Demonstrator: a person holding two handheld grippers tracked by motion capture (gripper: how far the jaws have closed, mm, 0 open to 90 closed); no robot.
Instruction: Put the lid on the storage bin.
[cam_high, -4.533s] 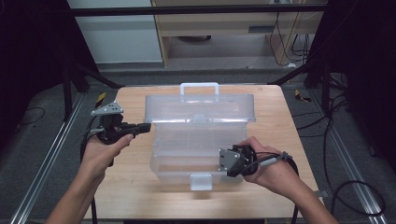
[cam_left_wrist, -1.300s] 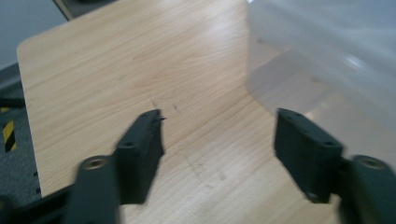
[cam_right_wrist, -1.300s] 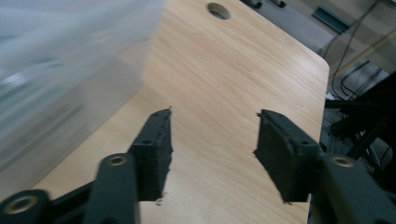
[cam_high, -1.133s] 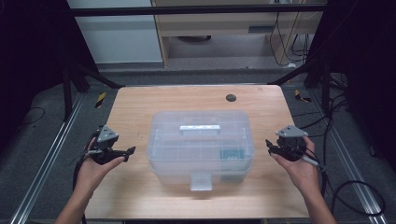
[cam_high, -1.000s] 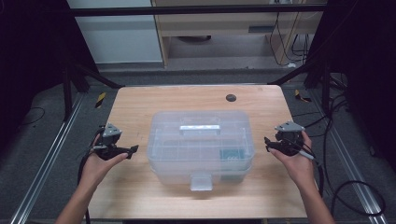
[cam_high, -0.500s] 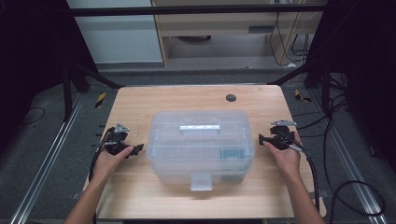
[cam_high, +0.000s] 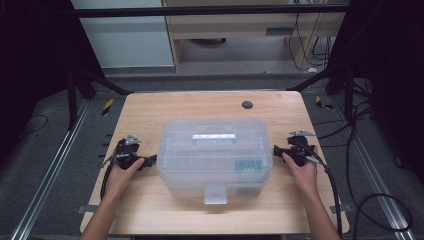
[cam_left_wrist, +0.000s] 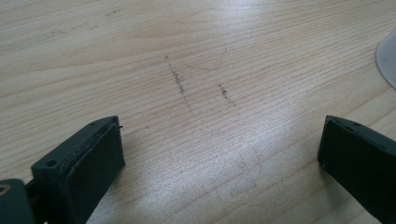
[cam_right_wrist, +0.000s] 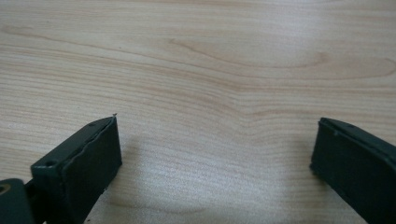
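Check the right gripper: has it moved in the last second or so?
Yes. In the high view the right gripper has moved inward and away from the person, closing on the right wall of the clear box, which stayed put on the table.

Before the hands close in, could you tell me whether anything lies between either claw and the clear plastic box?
Nothing visible does. The left claw and right claw flank the clear plastic box, with bare wooden table between.

A light wooden table (cam_high: 150, 115) stands on grey floor (cam_high: 45, 165). At twelve o'clock sits a pale wooden cabinet (cam_high: 240, 20); at eleven, a white panel (cam_high: 125, 40). Black cables (cam_high: 380, 200) trail at four o'clock.
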